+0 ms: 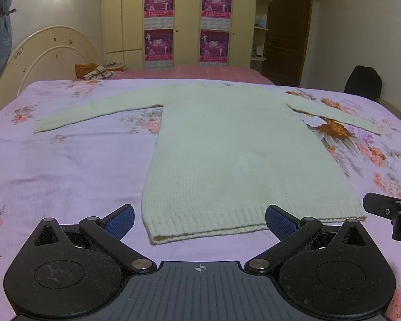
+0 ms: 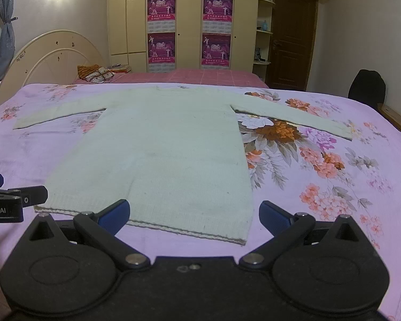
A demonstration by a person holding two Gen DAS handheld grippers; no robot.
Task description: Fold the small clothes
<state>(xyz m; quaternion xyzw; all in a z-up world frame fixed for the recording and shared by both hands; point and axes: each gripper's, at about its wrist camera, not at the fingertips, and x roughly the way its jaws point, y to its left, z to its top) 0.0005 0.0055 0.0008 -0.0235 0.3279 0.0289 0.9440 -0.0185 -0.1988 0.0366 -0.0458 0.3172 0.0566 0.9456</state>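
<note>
A pale cream knitted sweater (image 1: 235, 144) lies flat on the floral pink bedsheet (image 1: 66, 165), both sleeves spread out, ribbed hem nearest me. It also shows in the right wrist view (image 2: 168, 147). My left gripper (image 1: 200, 220) is open and empty, its blue-padded fingers either side of the hem's left part, just above the sheet. My right gripper (image 2: 193, 215) is open and empty at the hem's right part. Each gripper shows at the edge of the other's view, the right one (image 1: 387, 211) and the left one (image 2: 10, 200).
Beyond the sheet lies a red checked bed cover (image 1: 200, 72) with a patterned pillow (image 1: 97, 73) and a cream headboard (image 1: 48, 53). A wardrobe with posters (image 1: 187, 24) and a dark door (image 1: 286, 32) stand behind. A black chair back (image 1: 363, 83) is at right.
</note>
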